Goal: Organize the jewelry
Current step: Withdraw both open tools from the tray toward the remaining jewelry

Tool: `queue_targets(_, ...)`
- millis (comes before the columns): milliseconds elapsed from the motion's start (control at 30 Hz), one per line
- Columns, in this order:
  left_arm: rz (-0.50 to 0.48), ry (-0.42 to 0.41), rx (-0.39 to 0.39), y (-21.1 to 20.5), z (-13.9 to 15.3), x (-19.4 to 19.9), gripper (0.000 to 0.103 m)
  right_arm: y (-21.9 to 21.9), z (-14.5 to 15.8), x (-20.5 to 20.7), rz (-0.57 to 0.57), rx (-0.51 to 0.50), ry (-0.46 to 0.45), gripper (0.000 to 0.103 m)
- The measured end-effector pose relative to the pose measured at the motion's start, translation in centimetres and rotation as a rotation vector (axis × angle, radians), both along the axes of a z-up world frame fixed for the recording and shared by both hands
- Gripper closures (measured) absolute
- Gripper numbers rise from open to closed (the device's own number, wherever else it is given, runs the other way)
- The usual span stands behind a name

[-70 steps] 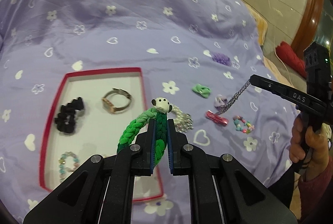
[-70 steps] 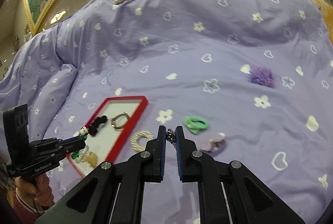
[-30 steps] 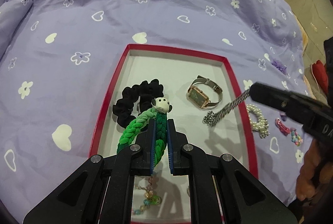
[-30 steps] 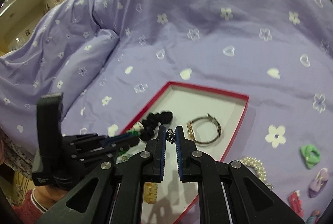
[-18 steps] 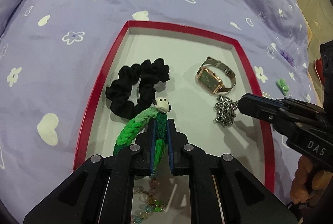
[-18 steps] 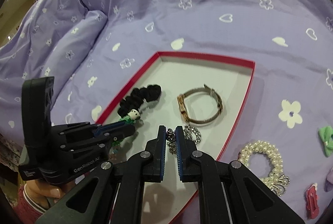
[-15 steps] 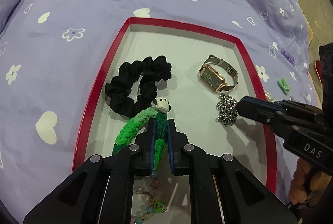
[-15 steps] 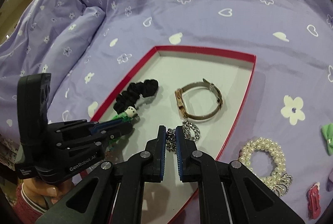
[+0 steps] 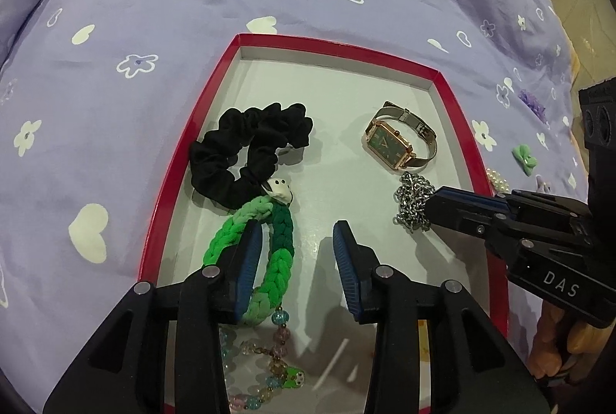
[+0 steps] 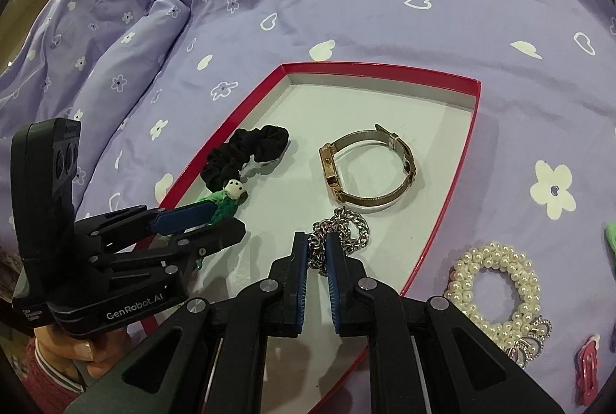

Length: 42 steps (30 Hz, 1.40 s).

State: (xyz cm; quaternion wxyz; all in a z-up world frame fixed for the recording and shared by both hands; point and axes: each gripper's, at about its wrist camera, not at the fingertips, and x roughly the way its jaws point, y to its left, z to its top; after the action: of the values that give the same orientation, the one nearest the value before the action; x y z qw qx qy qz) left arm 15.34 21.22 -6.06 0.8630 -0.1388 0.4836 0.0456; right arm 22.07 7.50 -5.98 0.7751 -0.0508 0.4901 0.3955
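Purple flower-print bedspread carries a red-rimmed white tray already holding a black fabric scrunchie, a gold rectangular wristwatch and a pastel beaded bracelet. The left gripper has its jaws opening, with the green braided bracelet lying freed between them. The right gripper has jaws only just parting, and it apparently still pinches the silver chain. The white pearl bracelet, a pink clip and a green bow remain outside.

A shallow tray lies on a bedspread. In the tray, seen from the left wrist, a scrunchie sits by the left rim, and a watch lies across from it near the right rim. A braided bracelet lies just in front of the scrunchie, touching it, with a beaded bracelet nearer still, by the near edge. A chain is heaped just in front of the watch. Outside the tray's right rim, on the bedspread, a pearl bracelet lies, with a hair clip in front of it.
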Motion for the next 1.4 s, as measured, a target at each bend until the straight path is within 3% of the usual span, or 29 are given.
queue_targets(233, -0.003, -0.022, -0.004, -0.4, 1.1, -0.7, 0.066, -0.6, 0.7, -0.3, -0.011, 0.03, 0.007, 0.087)
queue_targets(400, -0.004, -0.045, -0.006, -0.9, 2.2, -1.6, 0.063, -1.6, 2.1, -0.8, -0.023, 0.062, -0.01, 0.074)
queue_targets(667, -0.017, -0.089, -0.023, -2.7, 4.3, -3.0, 0.063, -4.2, 4.0, -2.2, -0.055, 0.123, -0.024, 0.069)
queue_targets(1033, -0.118, -0.117, -0.05, -8.3, 6.0, -3.7, 0.063, -12.3, 5.3, -3.9, -0.183, 0.168, -0.049, 0.064)
queue_targets(1400, -0.227, -0.116, -0.039, -13.8, 6.6, -3.3, 0.06, -21.3, 5.3, -4.7, -0.335, 0.144, -0.071, 0.06)
